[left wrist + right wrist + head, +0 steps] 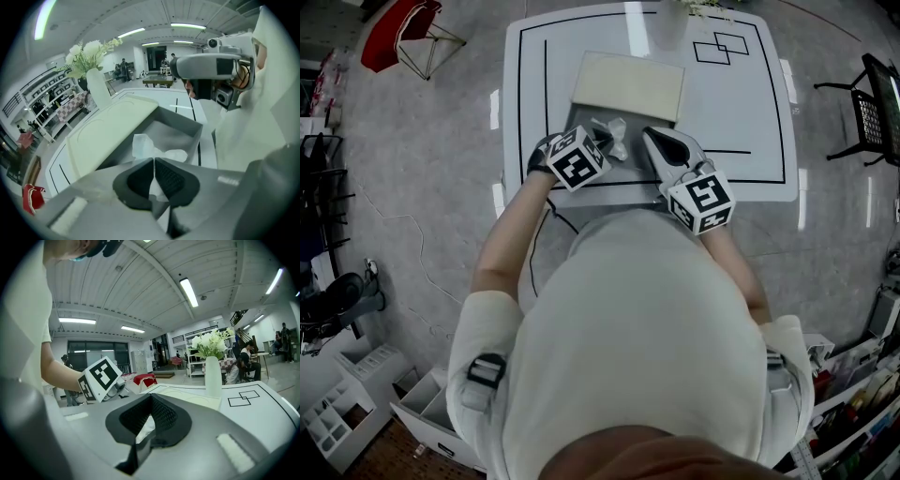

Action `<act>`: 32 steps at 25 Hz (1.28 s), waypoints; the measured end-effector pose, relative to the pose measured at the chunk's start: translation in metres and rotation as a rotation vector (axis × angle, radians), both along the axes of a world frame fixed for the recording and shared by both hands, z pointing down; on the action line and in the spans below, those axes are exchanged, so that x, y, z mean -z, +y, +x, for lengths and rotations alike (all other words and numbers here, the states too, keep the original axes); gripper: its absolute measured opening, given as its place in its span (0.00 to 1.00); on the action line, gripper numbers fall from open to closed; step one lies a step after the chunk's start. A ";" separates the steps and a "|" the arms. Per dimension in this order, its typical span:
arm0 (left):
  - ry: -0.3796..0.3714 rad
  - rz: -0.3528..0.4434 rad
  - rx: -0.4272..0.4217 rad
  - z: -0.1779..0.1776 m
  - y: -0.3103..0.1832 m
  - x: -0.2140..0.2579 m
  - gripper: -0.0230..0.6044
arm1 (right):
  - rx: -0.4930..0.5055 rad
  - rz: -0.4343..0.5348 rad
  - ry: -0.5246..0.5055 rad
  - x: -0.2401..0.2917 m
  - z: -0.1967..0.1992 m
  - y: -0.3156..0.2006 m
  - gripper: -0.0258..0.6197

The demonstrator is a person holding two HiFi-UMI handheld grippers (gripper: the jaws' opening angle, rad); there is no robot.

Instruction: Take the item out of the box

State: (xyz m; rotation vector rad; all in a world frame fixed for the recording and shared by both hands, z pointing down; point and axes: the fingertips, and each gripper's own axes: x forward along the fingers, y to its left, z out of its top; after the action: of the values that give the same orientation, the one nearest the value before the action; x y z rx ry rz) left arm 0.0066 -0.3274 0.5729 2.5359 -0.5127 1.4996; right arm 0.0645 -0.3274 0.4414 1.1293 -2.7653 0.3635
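Note:
An open grey box [581, 120] stands on the white table, its cream lid [628, 86] lying back behind it. A crumpled white, see-through item [616, 137] rests inside the box. My left gripper [602, 141] reaches in from the left. In the left gripper view its jaws [153, 161] are shut on a fold of the item [143, 145], with the box wall [187, 123] behind. My right gripper [654, 139] hovers at the box's right side, tips together [150, 398]. I cannot tell what the white patch behind its pads is.
A white vase of flowers [670, 23] stands at the table's far edge, seen also in the right gripper view as the vase [212, 376]. Black lines mark the table top [741, 112]. A red chair [403, 28] and a black chair [872, 112] stand on the floor.

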 end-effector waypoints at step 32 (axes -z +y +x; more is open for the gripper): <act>0.451 0.222 0.269 -0.037 0.065 0.112 0.05 | -0.139 -0.032 0.025 -0.004 -0.040 0.106 0.04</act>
State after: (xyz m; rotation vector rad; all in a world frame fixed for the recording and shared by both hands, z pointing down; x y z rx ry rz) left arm -0.0307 -0.2626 0.4609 2.7103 -0.9371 0.7847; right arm 0.0244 -0.2215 0.4452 1.3123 -2.6578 0.4041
